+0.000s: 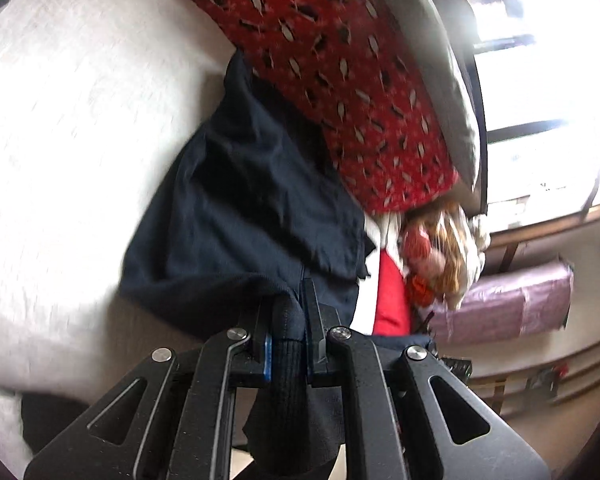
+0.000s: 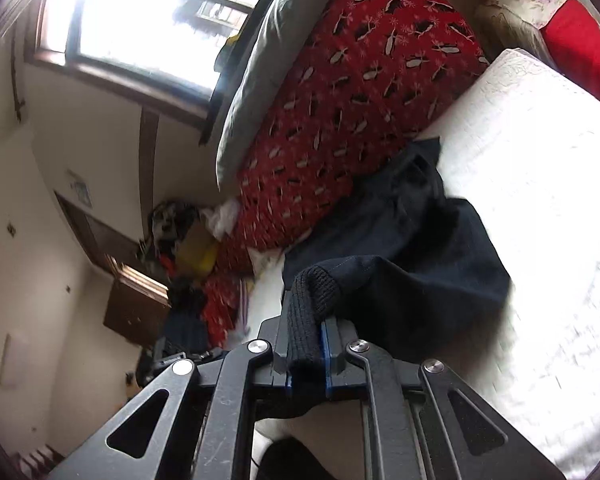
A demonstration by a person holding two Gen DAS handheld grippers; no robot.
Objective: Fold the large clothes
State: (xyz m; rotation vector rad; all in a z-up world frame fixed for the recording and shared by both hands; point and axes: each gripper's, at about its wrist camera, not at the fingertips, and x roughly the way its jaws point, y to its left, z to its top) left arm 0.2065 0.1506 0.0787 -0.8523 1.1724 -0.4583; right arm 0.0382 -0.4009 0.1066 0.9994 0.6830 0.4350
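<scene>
Two grippers each pinch a ribbed knit hem: left gripper (image 1: 286,320) and right gripper (image 2: 306,332) are both closed on the dark navy garment (image 1: 240,200), which trails limp onto the white bed cover (image 1: 68,120) beside a red penguin-print quilt (image 1: 340,60). Soft, floppy, probably fairly light; hems look like sound holds. No containers visible

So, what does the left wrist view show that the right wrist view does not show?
Only the left wrist view shows the rolled pink bundle by the wall. Only the right wrist view shows the wooden cabinet. Both share the dark navy garment on the white bed cover, the red penguin-print blanket, and a gripper, left and right, shut on its ribbed edge.
</scene>
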